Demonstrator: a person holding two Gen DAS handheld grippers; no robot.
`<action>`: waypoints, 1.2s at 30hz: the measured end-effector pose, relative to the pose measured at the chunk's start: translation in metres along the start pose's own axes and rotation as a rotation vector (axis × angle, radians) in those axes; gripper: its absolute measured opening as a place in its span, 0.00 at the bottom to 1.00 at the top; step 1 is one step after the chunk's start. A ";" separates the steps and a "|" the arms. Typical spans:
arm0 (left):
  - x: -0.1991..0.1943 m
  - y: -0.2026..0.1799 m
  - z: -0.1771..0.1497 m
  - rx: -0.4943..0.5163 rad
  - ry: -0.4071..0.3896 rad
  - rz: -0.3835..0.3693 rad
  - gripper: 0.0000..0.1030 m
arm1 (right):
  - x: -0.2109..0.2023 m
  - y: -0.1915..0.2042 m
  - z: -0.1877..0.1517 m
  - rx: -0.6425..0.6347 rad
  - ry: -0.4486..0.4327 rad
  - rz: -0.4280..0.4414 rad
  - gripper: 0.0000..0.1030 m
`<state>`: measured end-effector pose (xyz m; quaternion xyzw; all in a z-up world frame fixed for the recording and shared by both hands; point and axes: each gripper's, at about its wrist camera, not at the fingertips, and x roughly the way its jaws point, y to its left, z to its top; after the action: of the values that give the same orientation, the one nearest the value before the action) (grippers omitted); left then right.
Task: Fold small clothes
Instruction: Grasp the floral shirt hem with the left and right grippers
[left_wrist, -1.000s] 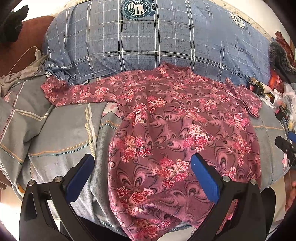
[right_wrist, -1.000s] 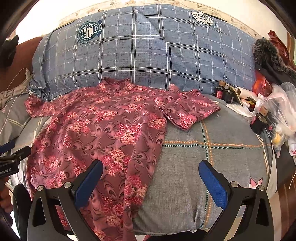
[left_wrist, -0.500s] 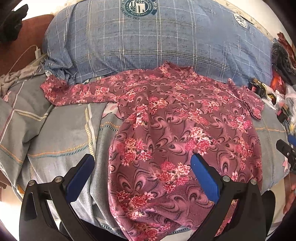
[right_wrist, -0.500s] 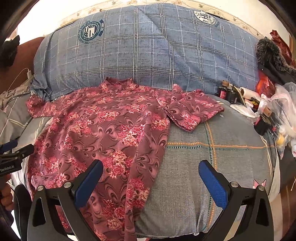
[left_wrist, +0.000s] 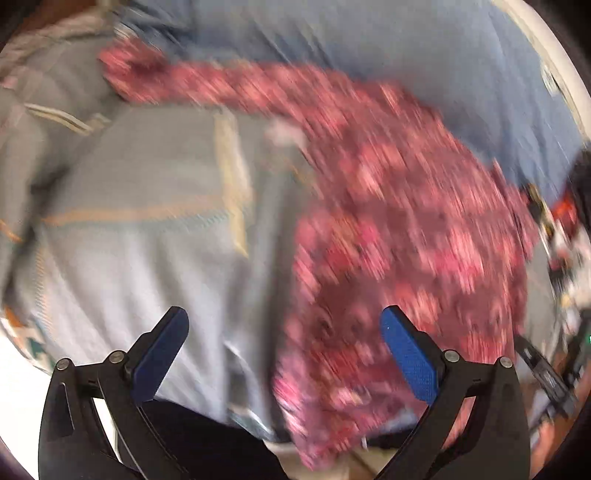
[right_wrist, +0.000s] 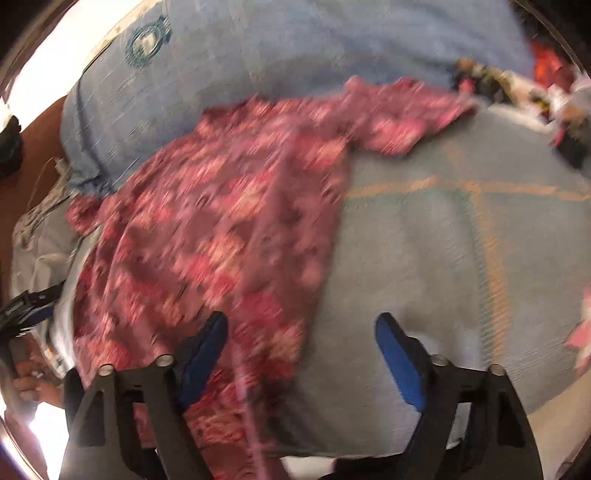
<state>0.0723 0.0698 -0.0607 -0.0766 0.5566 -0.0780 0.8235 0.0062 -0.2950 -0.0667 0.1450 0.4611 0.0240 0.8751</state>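
Fabric edges sit at both your claws: the floral shirt lies spread on the bed. Your left claw is spread wide over its hem edge. Your right claw is closing, its pads not yet pressing the cloth between them.

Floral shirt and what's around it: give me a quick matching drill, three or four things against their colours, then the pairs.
Things:
1. shirt
2. big pillow
3. bedcover
4. pads of the right tool

Colours:
A. grey with orange and green lines
B. bright blue
C. dusty blue with a round emblem
D. maroon with pink flowers

Pairs: 1-D, 2-C, 3-A, 4-B
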 end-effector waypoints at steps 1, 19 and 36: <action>0.007 -0.006 -0.004 0.013 0.042 -0.021 0.99 | 0.000 0.007 -0.005 -0.035 -0.018 -0.013 0.68; -0.012 0.016 -0.015 -0.050 0.100 -0.092 0.18 | -0.034 -0.054 -0.019 0.110 0.001 0.066 0.26; -0.012 0.019 -0.016 -0.039 0.161 -0.078 0.03 | -0.099 -0.049 -0.014 0.043 -0.175 0.084 0.03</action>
<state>0.0542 0.0904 -0.0596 -0.1076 0.6188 -0.1051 0.7710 -0.0667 -0.3556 -0.0087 0.1843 0.3767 0.0379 0.9070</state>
